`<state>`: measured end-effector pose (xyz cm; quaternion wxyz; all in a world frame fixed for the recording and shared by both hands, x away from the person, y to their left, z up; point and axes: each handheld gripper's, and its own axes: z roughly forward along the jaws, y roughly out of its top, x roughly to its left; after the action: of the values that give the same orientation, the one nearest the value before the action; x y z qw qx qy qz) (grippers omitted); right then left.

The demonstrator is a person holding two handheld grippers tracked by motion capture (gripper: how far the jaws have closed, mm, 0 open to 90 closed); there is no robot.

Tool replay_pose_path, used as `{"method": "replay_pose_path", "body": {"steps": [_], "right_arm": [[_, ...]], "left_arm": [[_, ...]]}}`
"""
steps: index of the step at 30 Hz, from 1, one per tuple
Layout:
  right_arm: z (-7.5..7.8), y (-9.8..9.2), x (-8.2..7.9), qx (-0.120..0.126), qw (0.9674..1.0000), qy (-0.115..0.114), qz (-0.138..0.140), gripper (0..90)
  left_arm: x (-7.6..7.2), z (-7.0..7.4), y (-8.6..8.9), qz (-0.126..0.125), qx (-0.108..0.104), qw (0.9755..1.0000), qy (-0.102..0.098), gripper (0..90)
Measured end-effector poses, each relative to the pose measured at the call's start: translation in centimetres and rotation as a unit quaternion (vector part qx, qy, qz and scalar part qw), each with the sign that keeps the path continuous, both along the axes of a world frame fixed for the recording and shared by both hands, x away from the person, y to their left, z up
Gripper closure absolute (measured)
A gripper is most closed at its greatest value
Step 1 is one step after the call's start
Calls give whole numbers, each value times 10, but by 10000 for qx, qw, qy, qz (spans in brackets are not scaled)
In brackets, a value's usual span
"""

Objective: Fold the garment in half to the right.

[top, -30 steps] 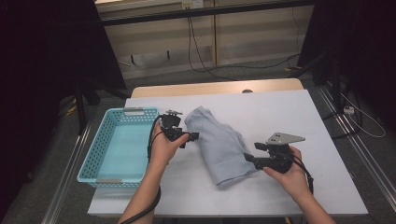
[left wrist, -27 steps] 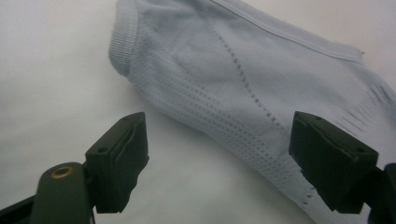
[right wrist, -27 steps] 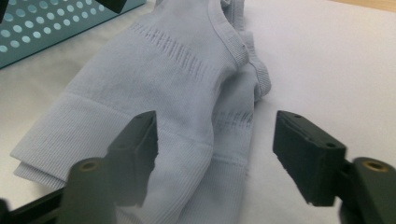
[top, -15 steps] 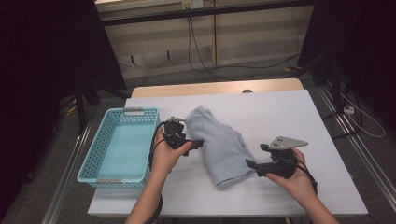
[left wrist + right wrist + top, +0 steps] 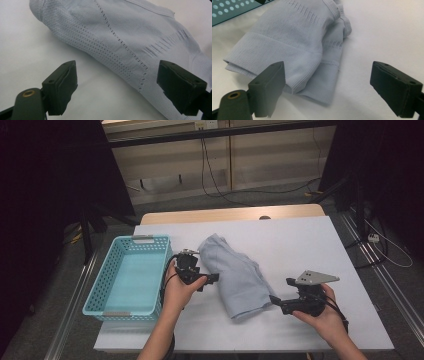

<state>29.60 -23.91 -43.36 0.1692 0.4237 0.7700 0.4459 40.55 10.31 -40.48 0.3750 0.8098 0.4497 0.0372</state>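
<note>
The white bench (image 5: 310, 250) runs off the bottom of the high view. On it a turquoise basket (image 5: 127, 275) sits at the left, its near rim partly behind the left forearm. The folded pale-blue knit garment (image 5: 237, 275) lies mid-bench between both hands. The right tool (image 5: 276, 301) has just been opening, jaws wide, nothing pinched, just beside the near hem. The left tool (image 5: 214, 278) is released beside the garment's left edge
</note>
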Motion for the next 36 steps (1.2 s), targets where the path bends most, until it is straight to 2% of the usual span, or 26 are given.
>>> {"method": "replay_pose_path", "body": {"steps": [5, 8, 15, 19, 36], "right_arm": [[-1, -2, -4, 45, 10000, -31, -15, 116], [-2, -5, -6, 40, 10000, -33, -30, 114], [-2, -7, -9, 65, 9999, -40, -67, 111], [-3, -9, -9, 24, 9999, -48, -116, 112], [-2, -6, -11, -29, 9999, -100, -78, 114]], "left_arm": [[-2, -1, -3, -77, -19, 10000, 43, 155], [-4, -1, -6, -94, 54, 9999, -13, 148], [-9, -4, -10, -131, -40, 9999, 31, 129], [-10, -7, -14, -182, 39, 9998, 34, 123], [-13, -13, -20, -244, -46, 9997, 87, 101]]}}
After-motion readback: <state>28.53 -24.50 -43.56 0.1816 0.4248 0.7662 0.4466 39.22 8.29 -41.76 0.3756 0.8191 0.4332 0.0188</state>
